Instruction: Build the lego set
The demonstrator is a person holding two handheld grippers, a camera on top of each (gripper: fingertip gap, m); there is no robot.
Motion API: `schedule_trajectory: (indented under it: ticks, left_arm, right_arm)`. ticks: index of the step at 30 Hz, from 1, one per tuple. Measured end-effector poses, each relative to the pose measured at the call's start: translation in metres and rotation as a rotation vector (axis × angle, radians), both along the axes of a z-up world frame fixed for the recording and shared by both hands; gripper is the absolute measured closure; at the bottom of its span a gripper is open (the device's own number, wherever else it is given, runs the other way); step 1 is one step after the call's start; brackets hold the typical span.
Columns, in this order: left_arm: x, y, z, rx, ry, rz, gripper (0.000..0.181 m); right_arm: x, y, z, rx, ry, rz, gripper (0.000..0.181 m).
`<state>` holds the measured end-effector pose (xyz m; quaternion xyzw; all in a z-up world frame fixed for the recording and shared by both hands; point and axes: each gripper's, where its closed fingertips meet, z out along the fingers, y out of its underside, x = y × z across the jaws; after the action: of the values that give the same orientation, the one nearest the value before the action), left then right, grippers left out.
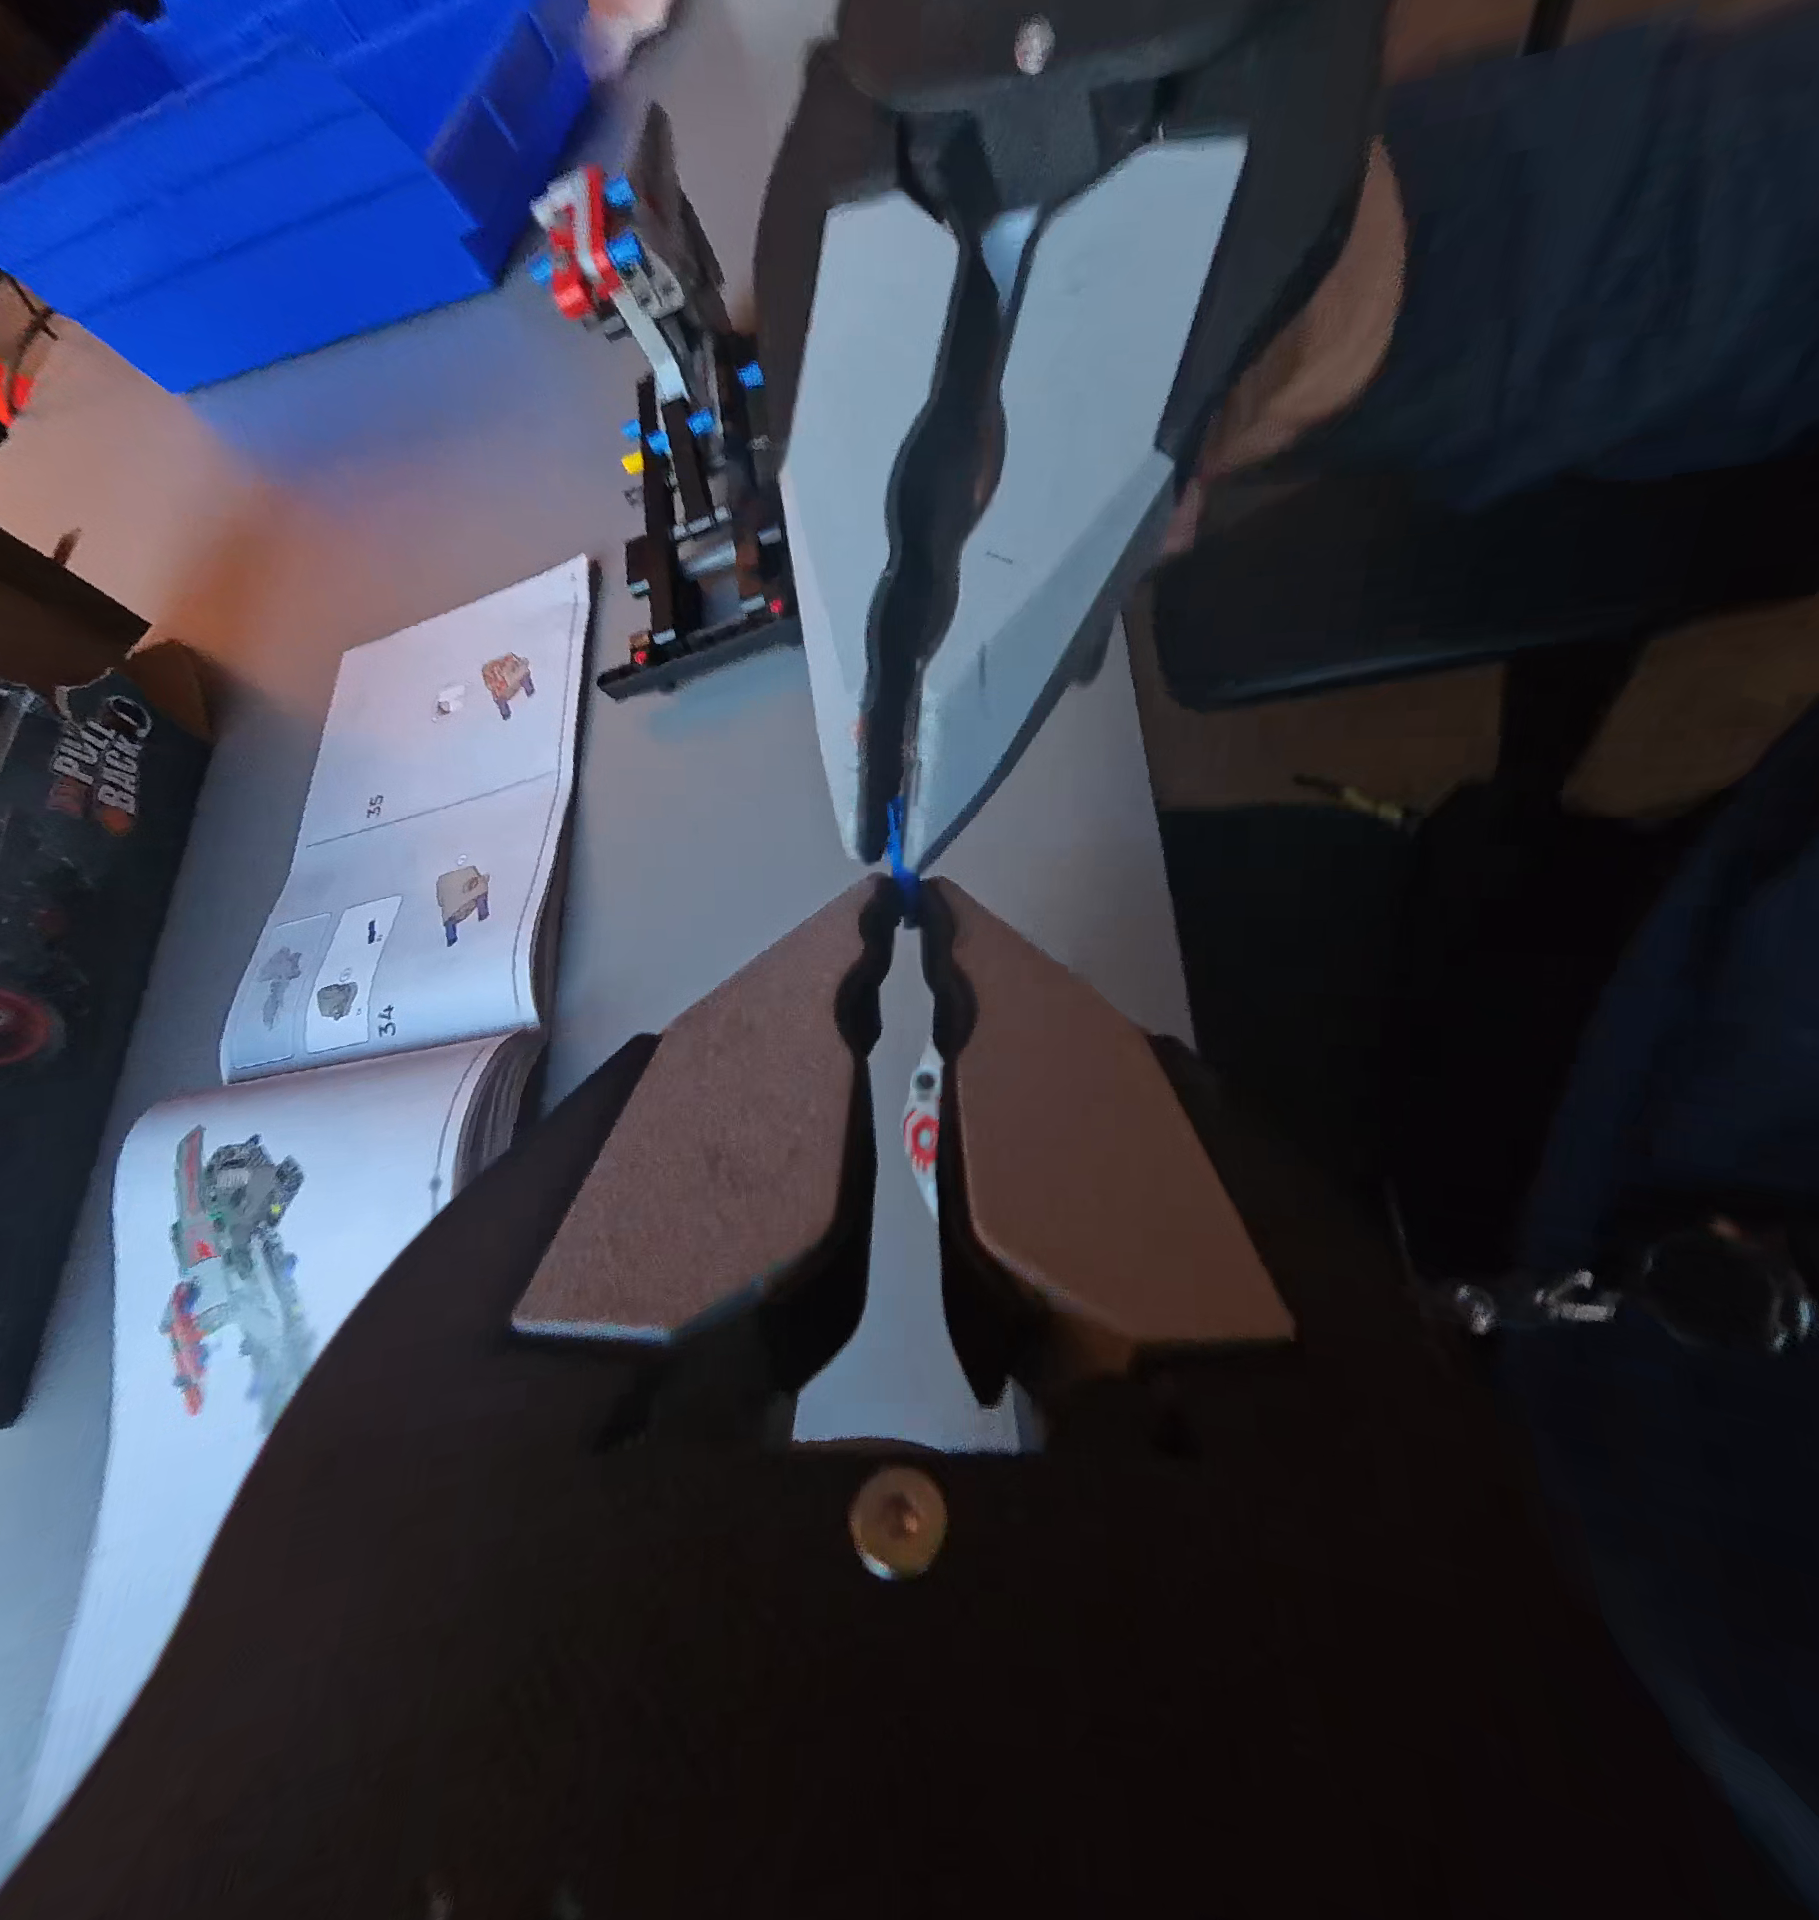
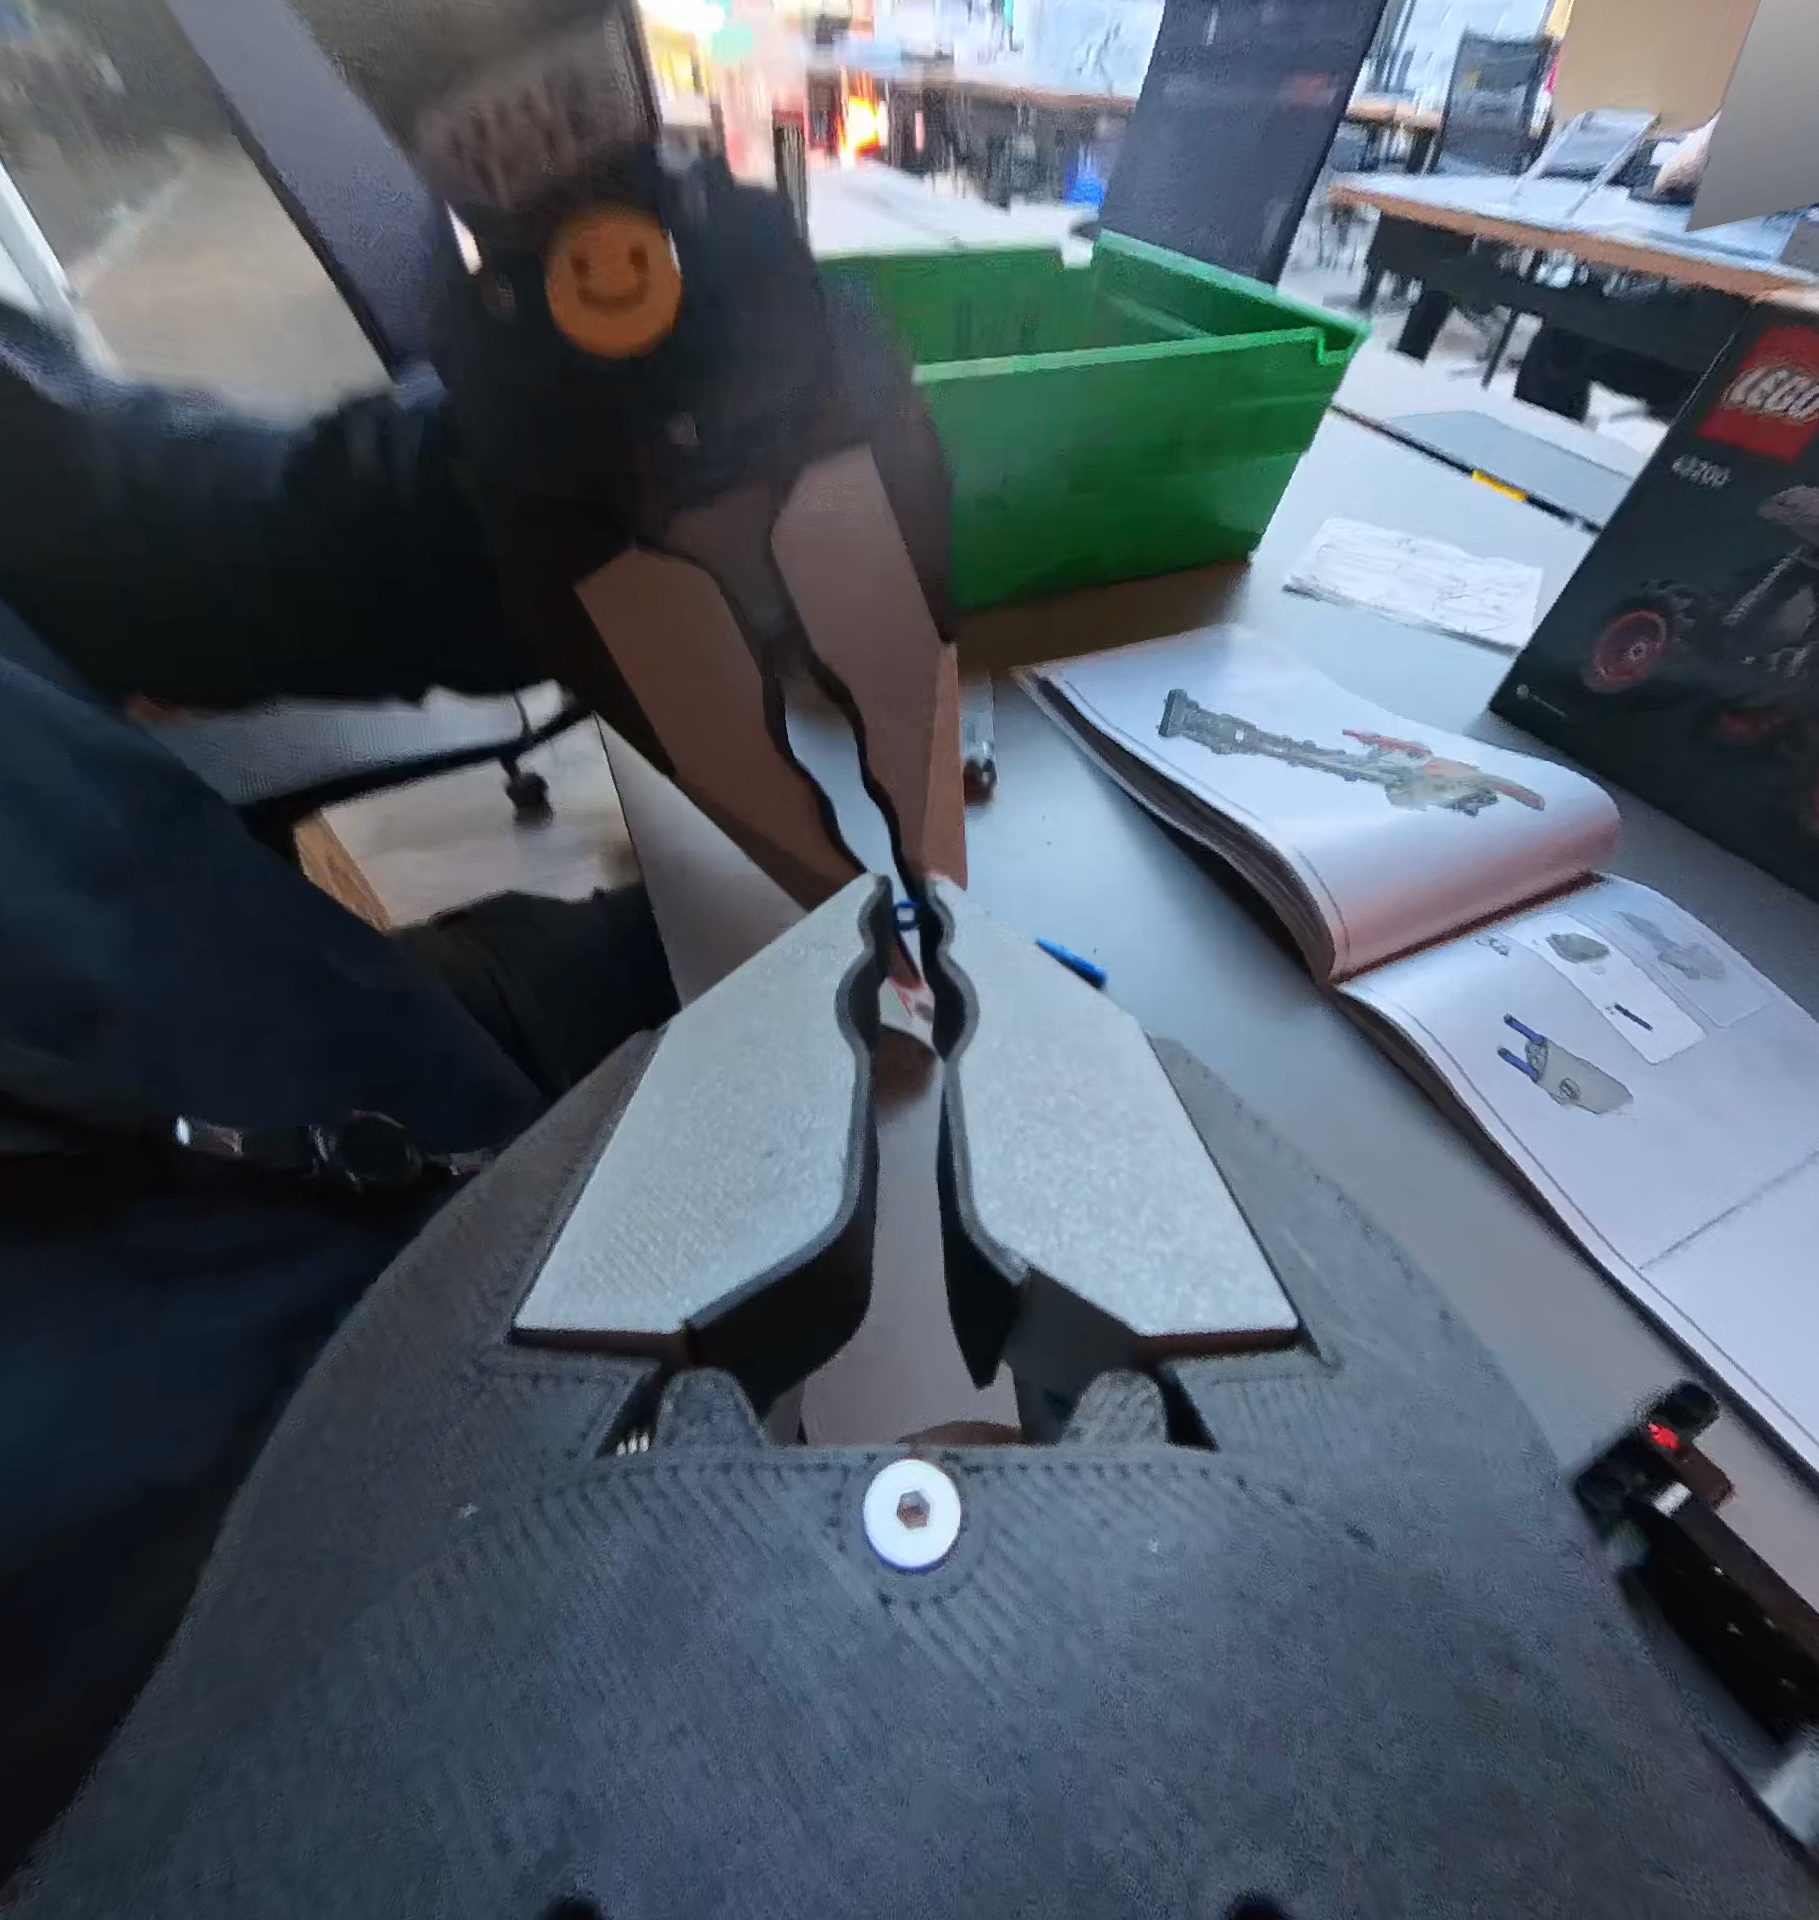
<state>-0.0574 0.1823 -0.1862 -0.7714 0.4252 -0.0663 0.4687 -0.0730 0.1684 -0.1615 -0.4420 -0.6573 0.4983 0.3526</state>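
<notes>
My left gripper (image 1: 905,904), with brown fingers, and my right gripper (image 2: 905,902), with grey fingers, meet tip to tip above the table edge. A small blue pin (image 1: 897,847) sits between both sets of tips; it also shows in the right wrist view (image 2: 905,916). A white piece with red print (image 1: 924,1127) hangs below the tips and shows in the right wrist view (image 2: 910,1000). The left jaws look shut on that piece and the right jaws on the pin. The black half-built model (image 1: 702,520) lies on the table beyond.
Blue bins (image 1: 240,208) stand at the back and a green bin (image 2: 1113,436) beside the open instruction booklet (image 2: 1404,831). The set's dark box (image 2: 1736,623) stands at the right. A loose blue pin (image 2: 1071,961) lies on the table. A person's dark sleeve (image 2: 157,831) is close. Only a small space, under 4 cm, lies between the two pairs of fingers. From either gripper's tips it is about 20 cm to the black half-built model (image 1: 702,520).
</notes>
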Motion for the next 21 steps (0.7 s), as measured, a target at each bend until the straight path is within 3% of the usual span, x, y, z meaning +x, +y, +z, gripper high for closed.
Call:
schedule_trajectory:
  ticks: [11, 21]
  left_arm:
    - [-0.005, 0.005, 0.028, 0.087, -0.411, 0.112, 0.179]
    - [0.000, 0.007, 0.017, 0.119, -0.217, 0.136, 0.180]
  right_arm:
    - [0.007, 0.004, 0.030, -0.104, 0.139, 0.002, 0.179]
    - [-0.004, 0.000, 0.018, -0.085, 0.097, -0.018, 0.177]
